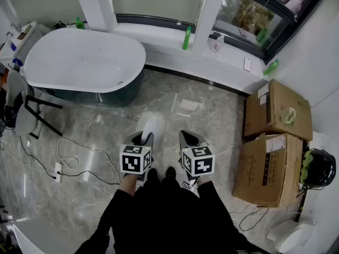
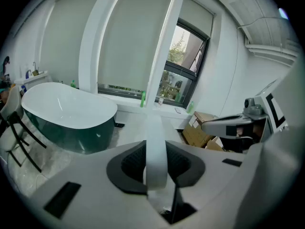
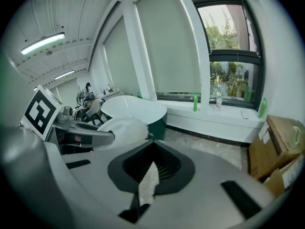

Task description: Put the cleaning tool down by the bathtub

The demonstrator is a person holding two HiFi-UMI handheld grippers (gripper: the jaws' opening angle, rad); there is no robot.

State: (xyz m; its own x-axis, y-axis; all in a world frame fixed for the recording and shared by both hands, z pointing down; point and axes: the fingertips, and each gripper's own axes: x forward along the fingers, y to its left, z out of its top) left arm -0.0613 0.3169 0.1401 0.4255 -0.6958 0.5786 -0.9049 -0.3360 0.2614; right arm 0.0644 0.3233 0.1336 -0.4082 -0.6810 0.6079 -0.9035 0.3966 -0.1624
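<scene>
The cleaning tool (image 1: 150,125) is white, with a rounded pad and a flat white handle (image 2: 155,142). My left gripper (image 1: 144,137) is shut on that handle, which runs straight up between its jaws (image 2: 156,168). I hold it over the marble floor, about a step short of the white, dark-sided bathtub (image 1: 85,62), which sits at the far left (image 2: 66,111). My right gripper (image 1: 188,137) hangs beside the left one with its jaws together (image 3: 151,168); a small white scrap shows in the seam. From the right gripper view the tool's pad (image 3: 125,130) lies in front of the tub (image 3: 136,109).
Two cardboard boxes (image 1: 275,110) (image 1: 265,168) stand at the right wall. A chair (image 1: 21,110) is left of the tub. A cable and power strip (image 1: 57,171) lie on the floor at left. Green bottles (image 1: 187,37) stand on the window sill.
</scene>
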